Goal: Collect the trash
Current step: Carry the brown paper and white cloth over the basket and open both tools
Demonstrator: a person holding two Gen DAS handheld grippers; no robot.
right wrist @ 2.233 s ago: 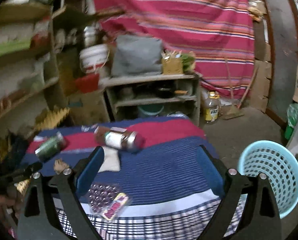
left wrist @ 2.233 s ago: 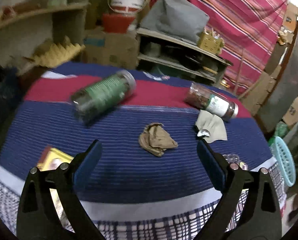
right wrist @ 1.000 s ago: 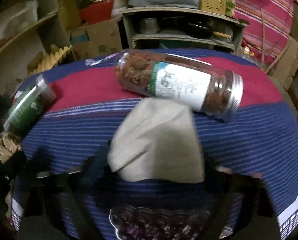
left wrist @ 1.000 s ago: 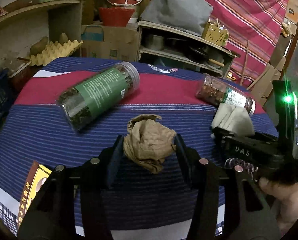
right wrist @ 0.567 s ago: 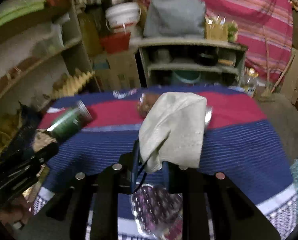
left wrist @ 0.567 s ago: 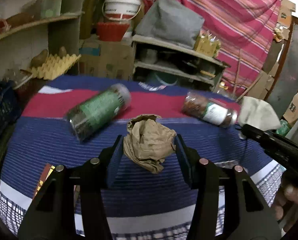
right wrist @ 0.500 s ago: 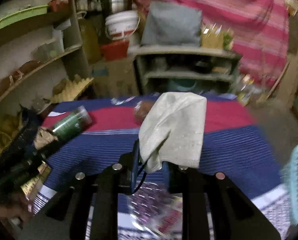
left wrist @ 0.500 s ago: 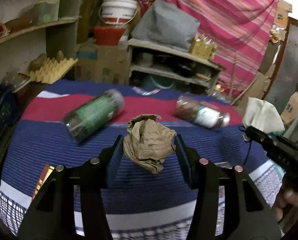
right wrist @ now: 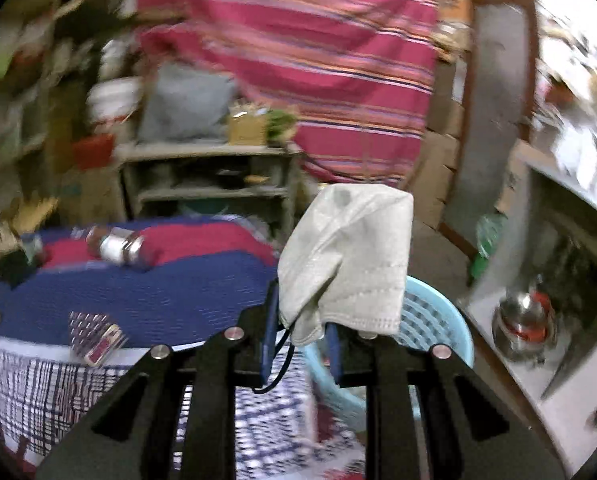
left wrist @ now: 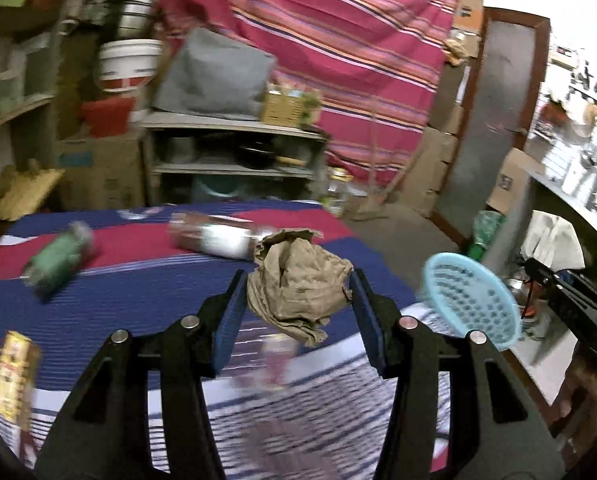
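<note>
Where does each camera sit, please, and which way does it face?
Left wrist: on the left gripper, looking over the table toward the basket; its fingers clamp crumpled paper, and the right gripper shows at right.
Right wrist: on the right gripper, facing the basket; its fingers pinch a mask.
Shared: table, basket, brown jar, striped curtain.

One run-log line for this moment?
left gripper: holds brown paper wad | right gripper: holds face mask | blue basket: beside table
</note>
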